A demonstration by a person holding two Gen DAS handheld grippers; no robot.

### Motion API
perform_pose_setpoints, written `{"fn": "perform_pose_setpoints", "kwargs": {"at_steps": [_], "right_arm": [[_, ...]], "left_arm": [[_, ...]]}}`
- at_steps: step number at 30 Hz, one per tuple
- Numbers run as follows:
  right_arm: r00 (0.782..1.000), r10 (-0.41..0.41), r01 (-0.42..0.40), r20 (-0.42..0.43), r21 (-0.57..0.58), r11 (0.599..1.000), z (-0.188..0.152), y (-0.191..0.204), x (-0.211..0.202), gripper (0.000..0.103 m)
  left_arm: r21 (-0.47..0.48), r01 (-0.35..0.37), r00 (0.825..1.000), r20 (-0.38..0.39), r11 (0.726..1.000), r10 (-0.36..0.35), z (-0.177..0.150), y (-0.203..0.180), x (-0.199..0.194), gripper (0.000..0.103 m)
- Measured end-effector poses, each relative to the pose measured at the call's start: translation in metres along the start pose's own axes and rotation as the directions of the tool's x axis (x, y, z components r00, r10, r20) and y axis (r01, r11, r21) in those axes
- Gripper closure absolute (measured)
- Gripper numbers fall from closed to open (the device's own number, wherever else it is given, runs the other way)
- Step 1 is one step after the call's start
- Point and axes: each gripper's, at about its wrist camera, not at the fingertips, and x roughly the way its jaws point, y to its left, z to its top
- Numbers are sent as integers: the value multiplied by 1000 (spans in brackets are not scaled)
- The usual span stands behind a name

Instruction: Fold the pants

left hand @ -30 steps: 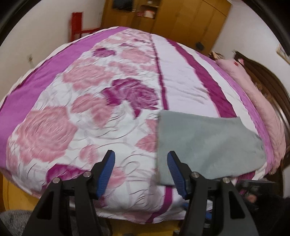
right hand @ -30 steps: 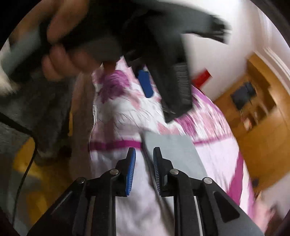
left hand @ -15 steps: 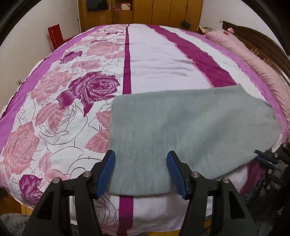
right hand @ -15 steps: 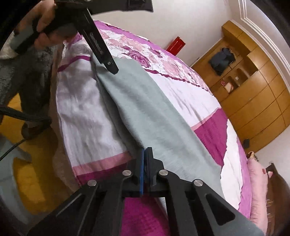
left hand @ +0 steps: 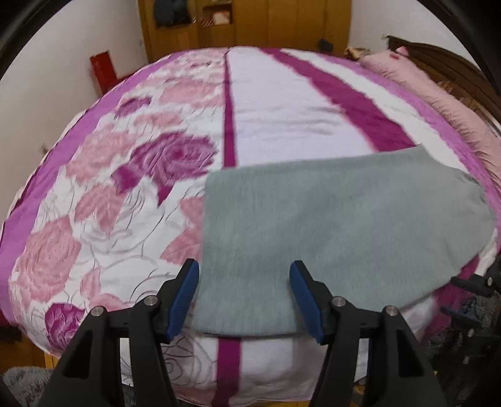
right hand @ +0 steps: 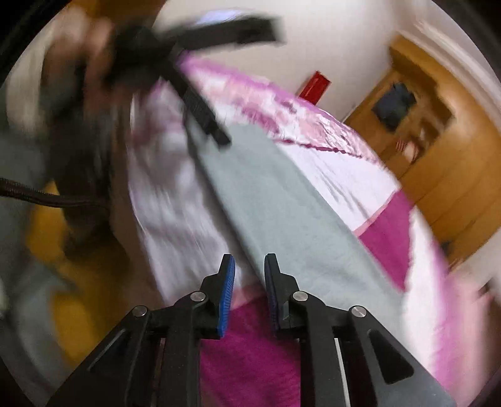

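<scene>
we see the grey pants (left hand: 338,238) folded into a flat slab on the bed (left hand: 281,103), lying along the bed's near edge and reaching toward its right edge, on the rose-patterned bedspread (left hand: 103,200). our left tongs (left hand: 244,297) are spread wide with nothing between the blue pads (left hand: 184,297); they hang just over the near left corner of the pants, and we cannot tell if a pad touches the cloth. a pink pillow (left hand: 438,94) lies along the right edge of the bed by the wooden headboard (left hand: 460,72). a wooden wardrobe (left hand: 250,22) stands beyond the far edge and a red object (left hand: 103,72) leans at the wall past the far left corner.

in the right wrist view, which is blurred, our right tongs (right hand: 249,291) are parted a little and hold nothing; the near end of the pants (right hand: 281,203) sits just ahead of the tips at the bed's edge. the left tongs (right hand: 200,103) show at the far end of the pants, with a hand (right hand: 90,53) gripping the handle.
</scene>
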Motion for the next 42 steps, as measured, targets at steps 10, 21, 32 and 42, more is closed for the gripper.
{"fn": "perform_pose_setpoints", "kwargs": {"at_steps": [10,21,32,42], "right_arm": [[988,155,-105,-16,668,737,-80,-107,29,87],[960,-256,-43,115,962,270,-233,-182,-109,44],[894,-429,-204,128,969,-137,-387,-242,-148,35],[939,-301,-200,166,976,-87,-365,-240,-121,35]], "left_arm": [[94,-5,999,-41,996,9,5,-63,31,47],[176,196,973,87,965,-214,34,-156,-12,50],[265,278,957,1,923,-289,55,-301,27,50],[250,293,955,-43,923,-292,41,-312,41,50]]}}
